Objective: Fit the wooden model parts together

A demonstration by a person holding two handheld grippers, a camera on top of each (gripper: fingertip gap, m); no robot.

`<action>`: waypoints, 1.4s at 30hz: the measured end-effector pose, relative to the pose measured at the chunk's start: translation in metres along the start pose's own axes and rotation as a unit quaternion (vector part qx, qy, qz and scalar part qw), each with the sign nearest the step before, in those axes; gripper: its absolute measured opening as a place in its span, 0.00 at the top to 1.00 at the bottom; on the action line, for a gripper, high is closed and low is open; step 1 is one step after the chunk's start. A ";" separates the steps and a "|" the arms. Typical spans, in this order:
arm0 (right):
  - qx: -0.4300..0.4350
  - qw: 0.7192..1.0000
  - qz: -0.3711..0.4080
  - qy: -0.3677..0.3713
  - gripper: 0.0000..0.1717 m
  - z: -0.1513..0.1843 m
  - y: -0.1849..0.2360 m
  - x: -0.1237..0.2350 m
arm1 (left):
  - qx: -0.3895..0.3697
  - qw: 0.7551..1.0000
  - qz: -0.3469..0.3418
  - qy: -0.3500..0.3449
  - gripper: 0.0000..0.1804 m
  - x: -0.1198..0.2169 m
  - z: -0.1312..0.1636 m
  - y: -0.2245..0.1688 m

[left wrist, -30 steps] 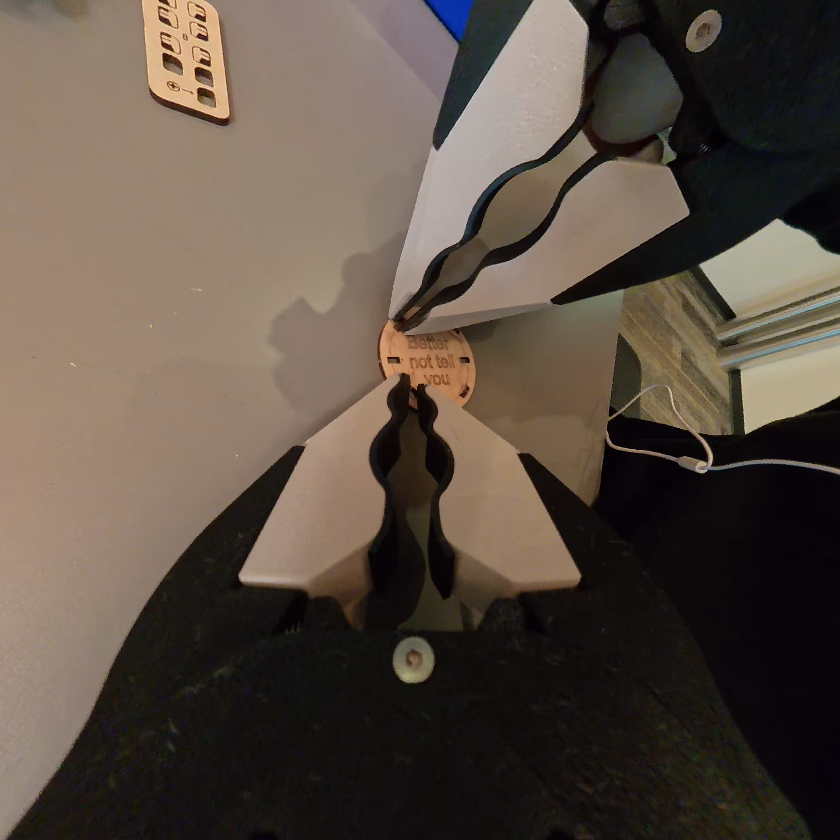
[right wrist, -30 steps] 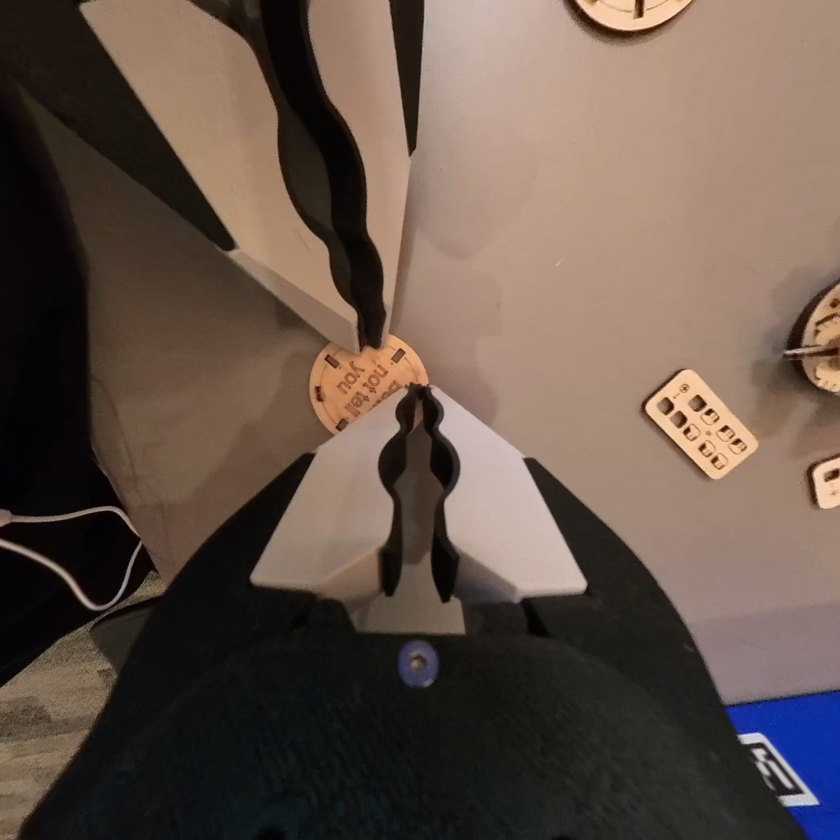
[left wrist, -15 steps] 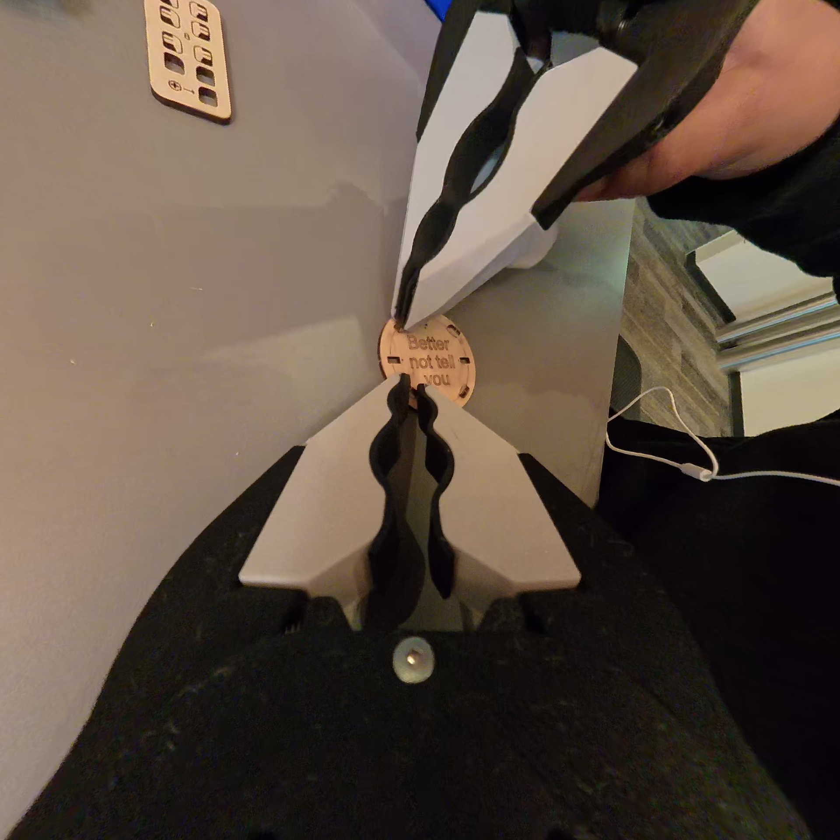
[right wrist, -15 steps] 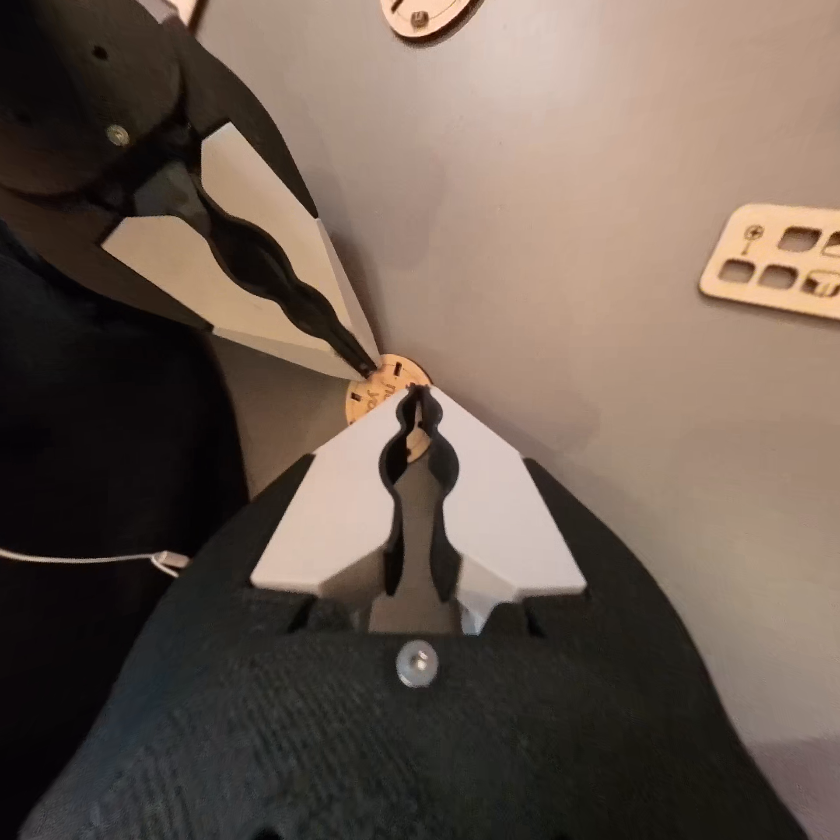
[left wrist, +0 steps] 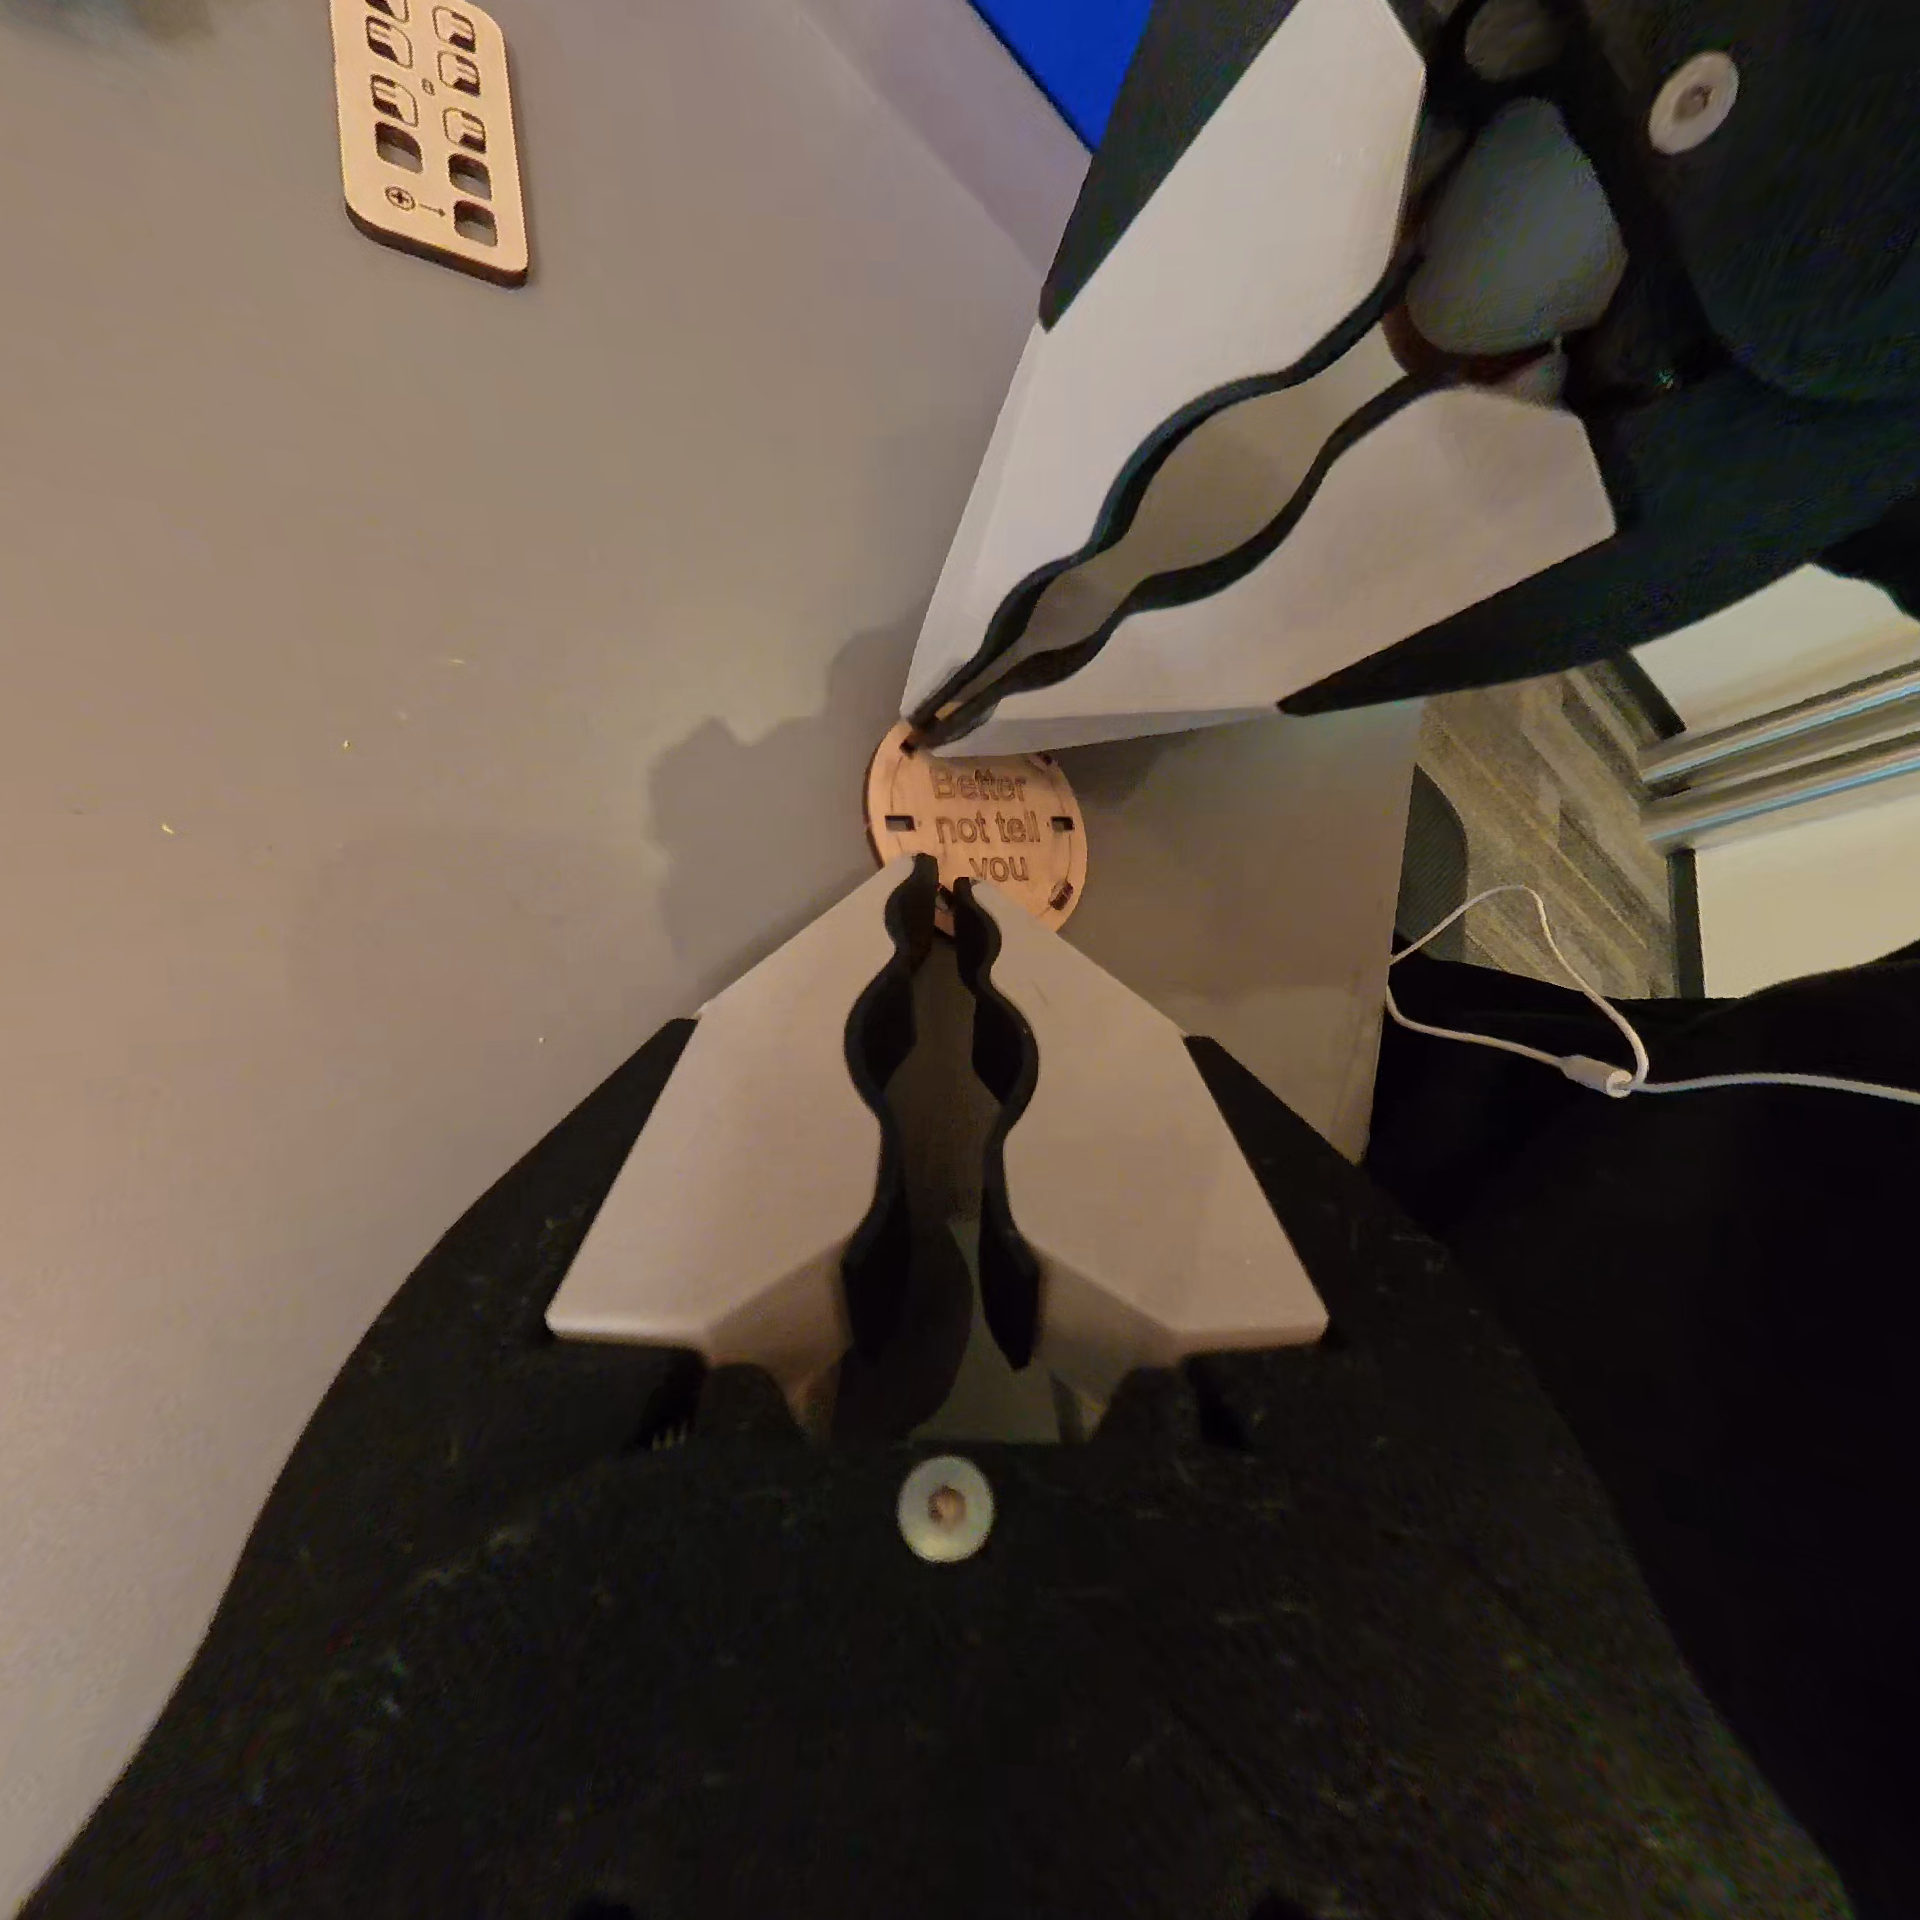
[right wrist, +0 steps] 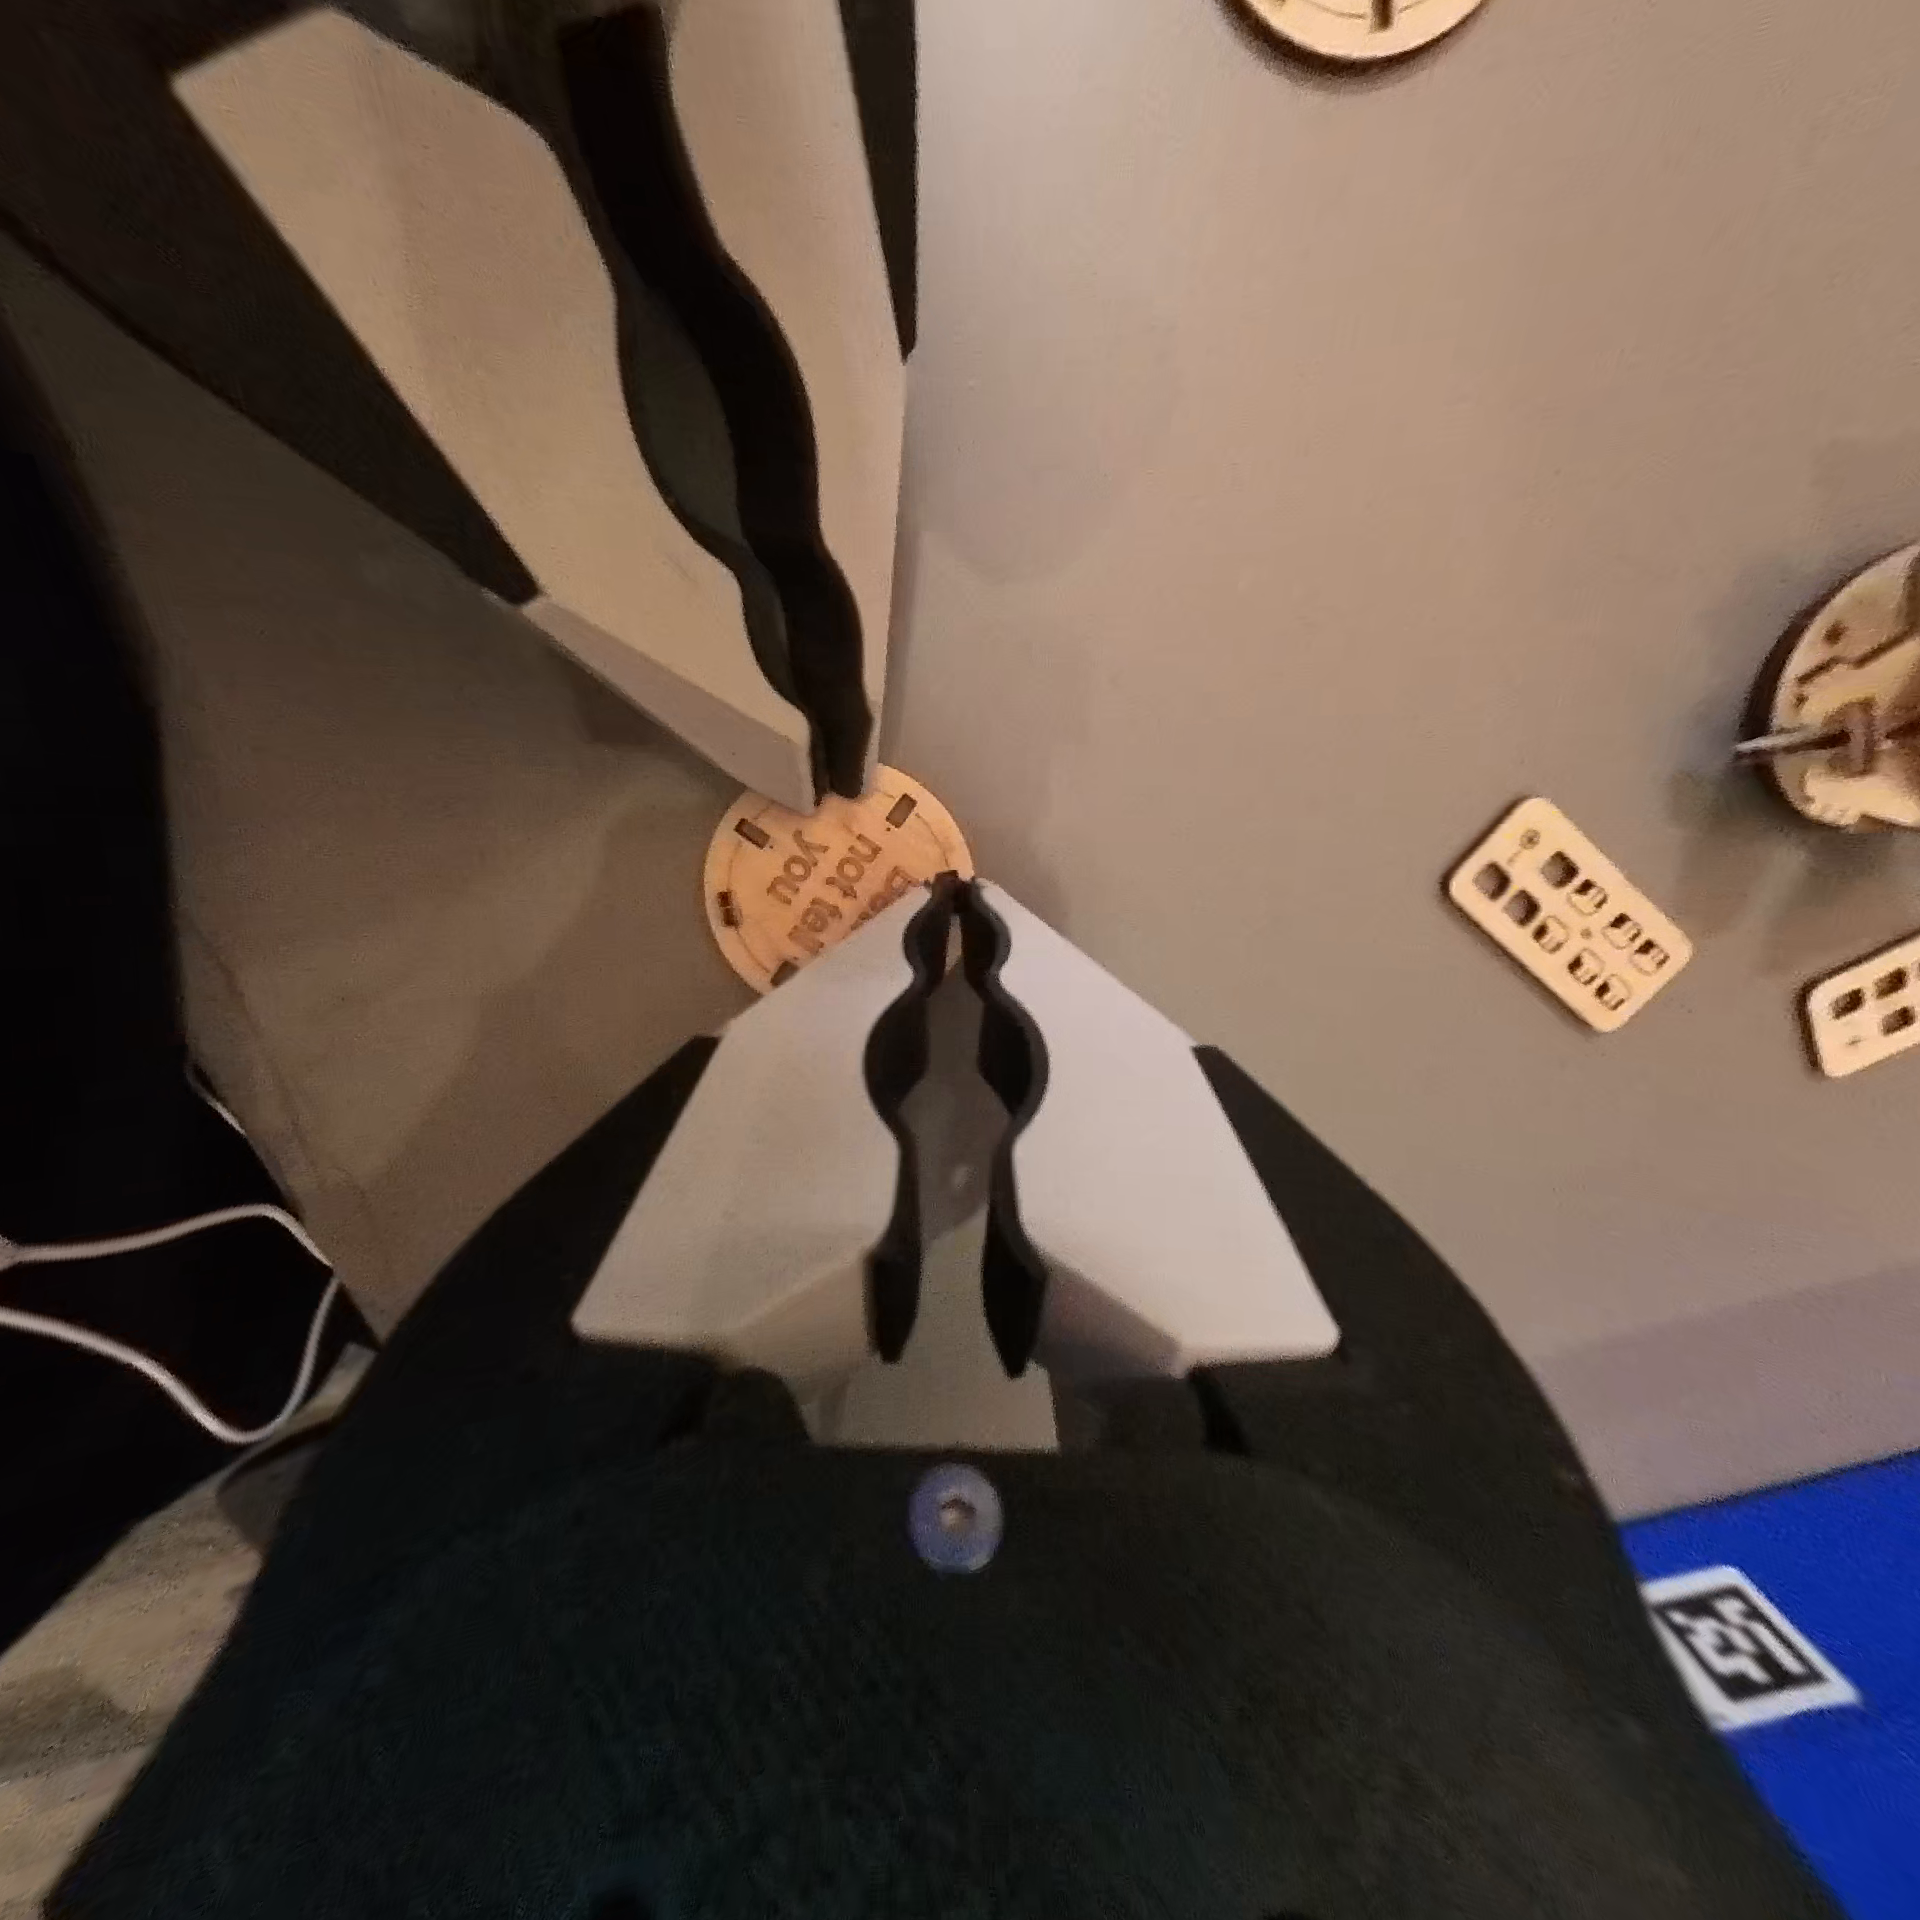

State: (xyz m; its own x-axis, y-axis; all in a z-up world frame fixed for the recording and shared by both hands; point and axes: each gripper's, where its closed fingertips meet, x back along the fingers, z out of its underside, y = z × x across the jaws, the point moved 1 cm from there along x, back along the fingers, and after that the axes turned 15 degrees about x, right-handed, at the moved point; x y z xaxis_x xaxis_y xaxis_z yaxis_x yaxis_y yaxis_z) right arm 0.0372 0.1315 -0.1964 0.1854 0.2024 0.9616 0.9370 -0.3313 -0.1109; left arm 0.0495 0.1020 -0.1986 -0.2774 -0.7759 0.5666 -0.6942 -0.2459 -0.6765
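Up close, two hand-held grippers meet over a small round wooden disc (left wrist: 977,831) lying flat near the edge of a grey counter (left wrist: 416,727). The disc is pale, laser-cut plywood with darker burnt edges, engraved lettering across its face and small rectangular slots spaced round its rim.

From the near side, the left gripper (left wrist: 938,873) reaches the disc with its black wavy-edged pads drawn together at the tips, which sit over the disc's rim; whether they pinch anything there cannot be told. Opposite, the right gripper (left wrist: 928,730) comes down at a slant, its pads likewise pressed together, tips touching the far rim beside one of the slots.

In the right wrist view the same disc (right wrist: 821,894) lies between the two tools, the right gripper (right wrist: 954,885) at one edge and the left gripper (right wrist: 831,810) at the other.

Well apart on the counter lies a rectangular wooden plate (left wrist: 436,135) with rows of cut-out windows. A second plate (right wrist: 1870,1008) and two round wooden assemblies (right wrist: 1839,707) show only in the right wrist view, along with a blue mat (right wrist: 1766,1610) at the corner. A white cable (left wrist: 1538,997) trails over dark fabric beyond the counter's edge.
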 end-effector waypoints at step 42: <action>0.088 0.993 0.006 0.084 1.00 -0.004 0.003 -0.003 | 0.005 1.000 0.004 0.001 1.00 0.000 0.000 -0.001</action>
State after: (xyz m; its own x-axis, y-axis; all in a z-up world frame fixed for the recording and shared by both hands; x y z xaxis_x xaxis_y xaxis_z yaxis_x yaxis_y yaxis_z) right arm 0.0379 0.1265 -0.1991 0.1586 0.0381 0.9866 0.9751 -0.1629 -0.1505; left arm 0.0502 0.1019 -0.1984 -0.2834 -0.7771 0.5619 -0.6854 -0.2457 -0.6855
